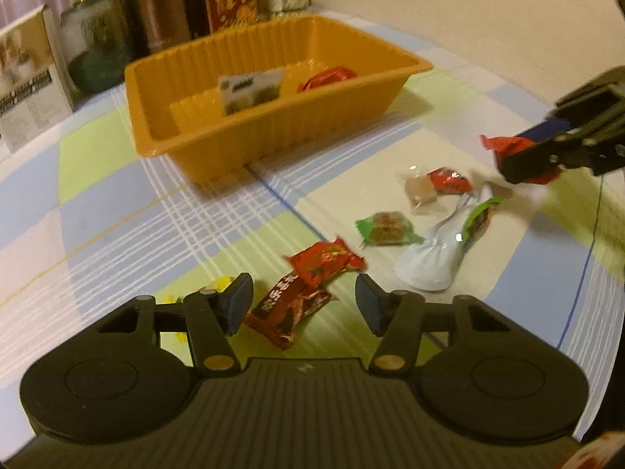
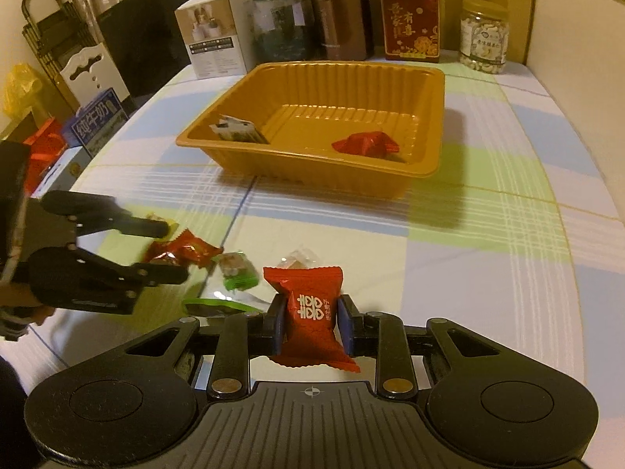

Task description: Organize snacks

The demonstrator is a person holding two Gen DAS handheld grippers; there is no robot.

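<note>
An orange tray stands on the checked tablecloth and holds a white-green packet and a red snack. My right gripper is shut on a red wrapped snack, held above the table; it also shows at the right of the left wrist view. My left gripper is open over two red snack packs, which lie between its fingers. It shows in the right wrist view too. Loose snacks lie nearby: a green one, a clear-wrapped one, a white-green wrapper.
Jars, a brown flask, a red pouch and a white box line the table's far edge behind the tray. Boxes and a dark chair stand off the table's left side in the right wrist view.
</note>
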